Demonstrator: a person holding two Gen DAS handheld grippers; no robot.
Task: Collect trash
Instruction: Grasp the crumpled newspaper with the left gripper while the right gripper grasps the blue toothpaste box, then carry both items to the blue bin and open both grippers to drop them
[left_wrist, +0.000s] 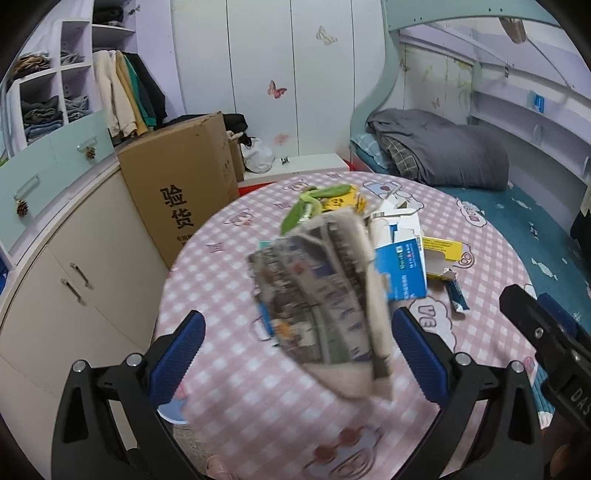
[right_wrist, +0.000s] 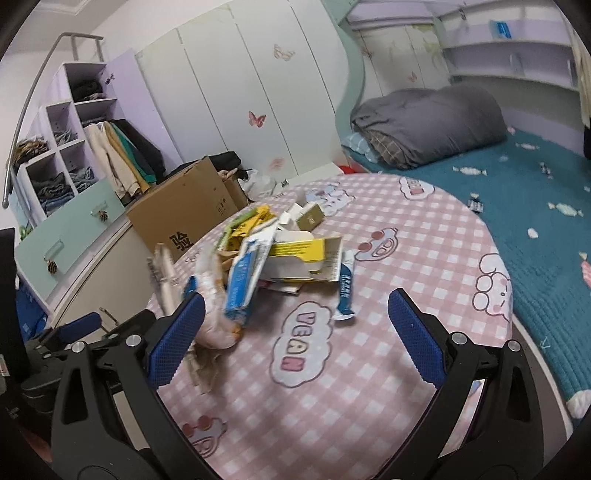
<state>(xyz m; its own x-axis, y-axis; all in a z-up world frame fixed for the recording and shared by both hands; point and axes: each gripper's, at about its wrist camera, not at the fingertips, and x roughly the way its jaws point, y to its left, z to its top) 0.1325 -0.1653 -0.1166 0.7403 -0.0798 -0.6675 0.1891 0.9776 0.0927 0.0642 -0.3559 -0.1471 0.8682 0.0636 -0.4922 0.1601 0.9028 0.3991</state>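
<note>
- My left gripper (left_wrist: 297, 345) jaws are standing wide, the crumpled newspaper (left_wrist: 325, 295) blurring between them, not pinched.
- My right gripper (right_wrist: 295, 334) is gaping wide too, holding nothing.
- Judging: I'm gathering trash; next needs closing on the newspaper.
- Box pile (right_wrist: 288, 254) is lying just behind the newspaper on the pink checked tablecloth (right_wrist: 369, 406).
- Cardboard box (left_wrist: 177, 184), wardrobe, bed are sitting beyond the pile.

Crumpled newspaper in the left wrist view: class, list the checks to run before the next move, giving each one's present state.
1. Left tongs open: ok.
2. Crumpled grey printed newspaper lies between the fingers: ok.
3. Fingers touching it: not ok.
4. Newspaper at rest: cannot tell, it is blurred.
5. Right tongs open and holding nothing: ok.
6. Blue and white carton clear of the newspaper: not ok, it touches or overlaps it.
</note>
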